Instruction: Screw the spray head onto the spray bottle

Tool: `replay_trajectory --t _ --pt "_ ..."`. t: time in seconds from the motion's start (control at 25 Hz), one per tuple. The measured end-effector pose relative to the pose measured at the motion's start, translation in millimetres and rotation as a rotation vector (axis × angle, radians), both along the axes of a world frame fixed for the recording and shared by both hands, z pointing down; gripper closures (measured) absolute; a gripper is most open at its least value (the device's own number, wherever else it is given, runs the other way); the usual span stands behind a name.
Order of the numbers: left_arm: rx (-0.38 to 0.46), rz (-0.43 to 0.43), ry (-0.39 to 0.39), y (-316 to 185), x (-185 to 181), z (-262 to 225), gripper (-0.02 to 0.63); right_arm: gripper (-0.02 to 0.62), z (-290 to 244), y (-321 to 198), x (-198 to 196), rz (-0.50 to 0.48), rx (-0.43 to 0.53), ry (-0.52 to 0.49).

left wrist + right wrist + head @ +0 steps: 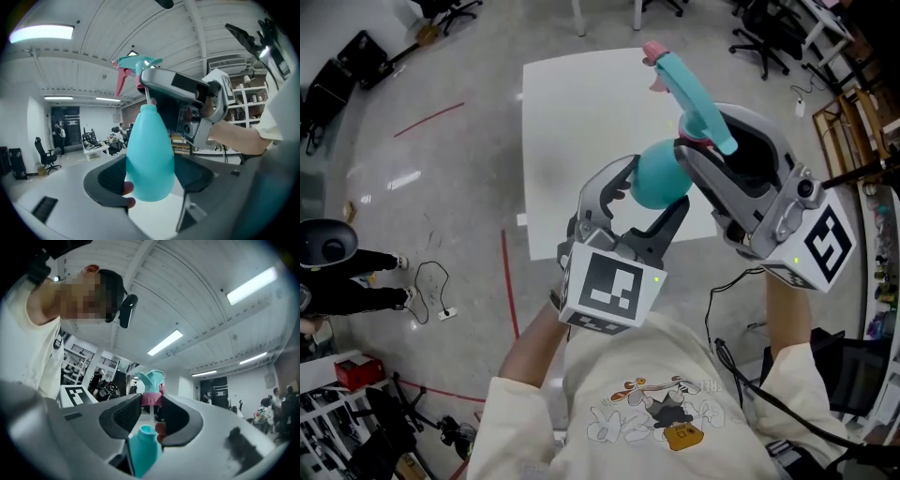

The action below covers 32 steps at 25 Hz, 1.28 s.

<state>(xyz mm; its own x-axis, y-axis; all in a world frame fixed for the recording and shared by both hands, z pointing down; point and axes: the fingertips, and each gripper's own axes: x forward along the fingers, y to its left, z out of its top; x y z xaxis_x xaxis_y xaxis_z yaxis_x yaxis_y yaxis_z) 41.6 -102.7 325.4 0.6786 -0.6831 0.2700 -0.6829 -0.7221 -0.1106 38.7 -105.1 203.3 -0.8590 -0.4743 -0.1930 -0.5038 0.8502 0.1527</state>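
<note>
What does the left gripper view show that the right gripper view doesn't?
Left only: the whole bottle held in the left claw, and the person's forearm. Right only: the pink collar clamped between the right claw's pads, and the person's cap. Both: the bare tube between collar and bottle neck, so the head isn't seated.

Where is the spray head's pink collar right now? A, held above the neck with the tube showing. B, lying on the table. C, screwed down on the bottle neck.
A: the right tool grips the collar above the neck, with bare tube showing between them.
</note>
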Motion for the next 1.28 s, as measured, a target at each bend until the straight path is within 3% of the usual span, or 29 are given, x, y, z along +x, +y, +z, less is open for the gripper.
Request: replay_trajectory --t 0.28,0.52,0.72,0.92,1.2,1.28 --pt "0.071 -0.063 0.023 -13.5 -2.2 -16.1 0.282 0.457 6.5 -6.9 -3.6 0.190 0.098 0.159" --pt "0.126 -0.119 -0.010 -16.4 0.0 2.4 0.282 0.457 32.4 -13.4 3.8 0.214 -0.001 0.140" --pt "0.093 -0.128 -0.025 -17.2 -13.9 31.4 0.282 0.457 65.9 -13.6 -7.9 0.206 -0.074 0.144" --pt "0.011 -0.138 -0.076 -39.7 -17.7 102.4 0.282 0.457 138.1 -40.5 -11.6 0.206 -0.198 0.154" --pt "-0.062 -0.134 -0.126 -66.9 -9.6 251.2 0.282 0.457 290.1 -74.2 -4.9 0.238 -0.381 0.180" --pt "-0.116 -0.136 -0.136 -66.4 -5.5 295.4 0.282 0.457 333.7 -73.4 -5.6 0.242 -0.451 0.195"
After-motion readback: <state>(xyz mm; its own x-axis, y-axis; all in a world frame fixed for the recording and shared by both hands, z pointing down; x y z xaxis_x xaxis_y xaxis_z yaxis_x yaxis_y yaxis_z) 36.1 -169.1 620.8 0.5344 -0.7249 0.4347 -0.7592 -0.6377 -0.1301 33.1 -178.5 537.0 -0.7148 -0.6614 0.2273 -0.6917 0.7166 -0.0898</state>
